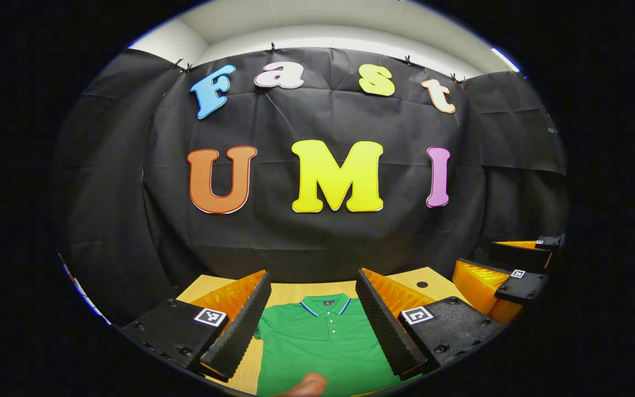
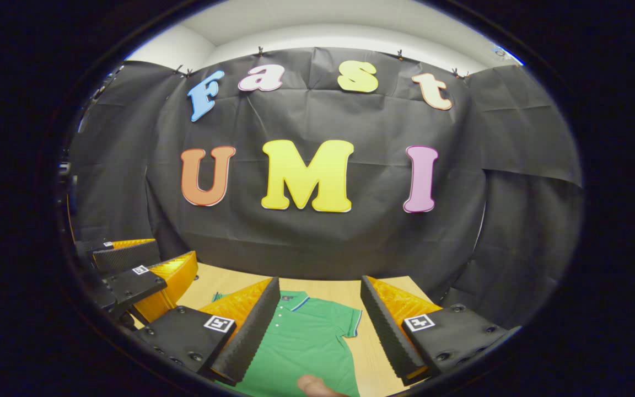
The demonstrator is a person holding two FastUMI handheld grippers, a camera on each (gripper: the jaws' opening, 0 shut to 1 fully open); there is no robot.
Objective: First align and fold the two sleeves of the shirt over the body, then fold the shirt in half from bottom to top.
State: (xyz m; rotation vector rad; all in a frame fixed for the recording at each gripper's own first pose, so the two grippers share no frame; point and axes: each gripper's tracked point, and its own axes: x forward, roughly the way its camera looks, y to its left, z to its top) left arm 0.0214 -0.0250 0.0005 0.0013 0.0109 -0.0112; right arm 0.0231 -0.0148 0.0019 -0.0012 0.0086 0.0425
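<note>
On the table (image 1: 295, 290), shirt (image 1: 323, 342) is lying collar-away, below both spread hand-held grippers, left (image 1: 313, 320) and right (image 2: 320, 325).

A light wooden table (image 1: 306, 288) stands at the near bottom of both views, with a small dark round hole (image 1: 422, 284) toward its far right corner. Behind it hangs the black cloth wall (image 2: 317, 242), clipped along its top edge under a white ceiling (image 2: 317, 22).
</note>
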